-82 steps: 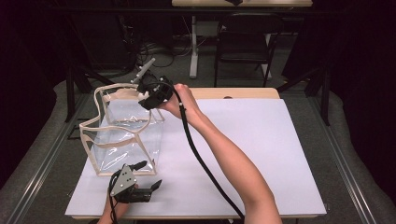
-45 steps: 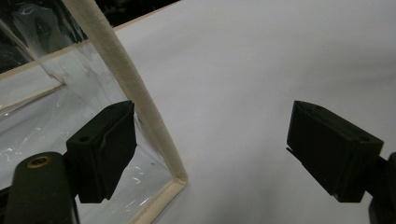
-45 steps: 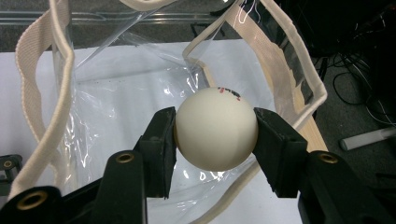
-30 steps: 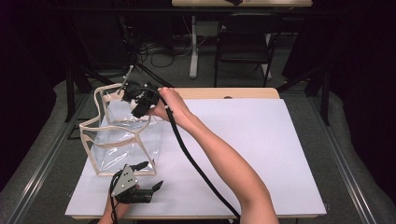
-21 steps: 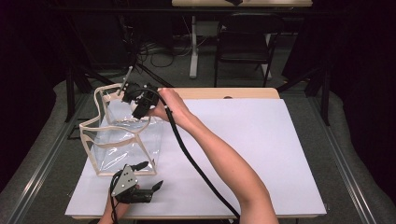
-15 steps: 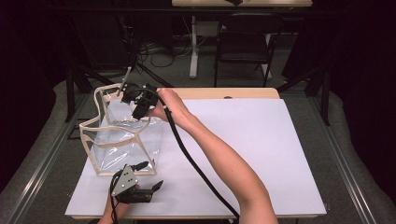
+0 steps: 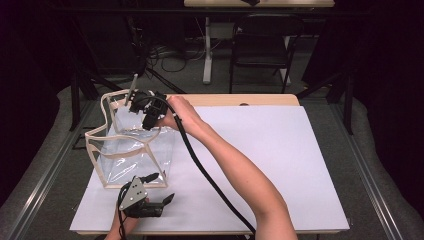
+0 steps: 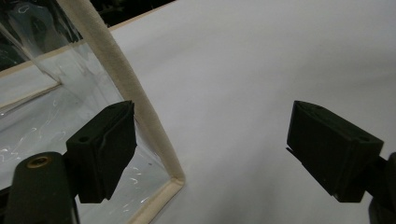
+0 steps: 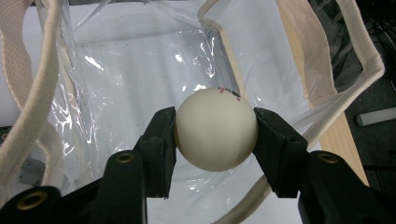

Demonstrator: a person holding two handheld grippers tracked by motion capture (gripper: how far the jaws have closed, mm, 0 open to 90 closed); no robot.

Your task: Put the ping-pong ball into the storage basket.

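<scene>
A clear plastic bag [image 7: 131, 152] with cream fabric trim stands open-topped at the table's left. Over its far rim my right gripper [image 7: 146, 112] points down into the opening, shut on a cream ball [image 9: 216, 129] with small red marks; the ball hangs above the bag's clear inside [image 9: 140, 74]. My left gripper [image 7: 159, 190] lies low near the front edge, open, just in front of the bag's near corner. In the left gripper view that cream corner seam [image 8: 135, 107] runs beside the left pad [image 8: 107, 144], and nothing sits between the jaws.
A white sheet [image 7: 280, 155] covers most of the wooden table [image 7: 260, 99]. A black cable [image 7: 210, 180] trails from the right gripper along the forearm. Behind the table stand a dark chair [image 7: 260, 45] and a white table leg [image 7: 206, 50].
The right gripper with the ball has shifted left from the bag's right rim to over its far opening since the earliest frame. The left gripper has stayed where it was.
</scene>
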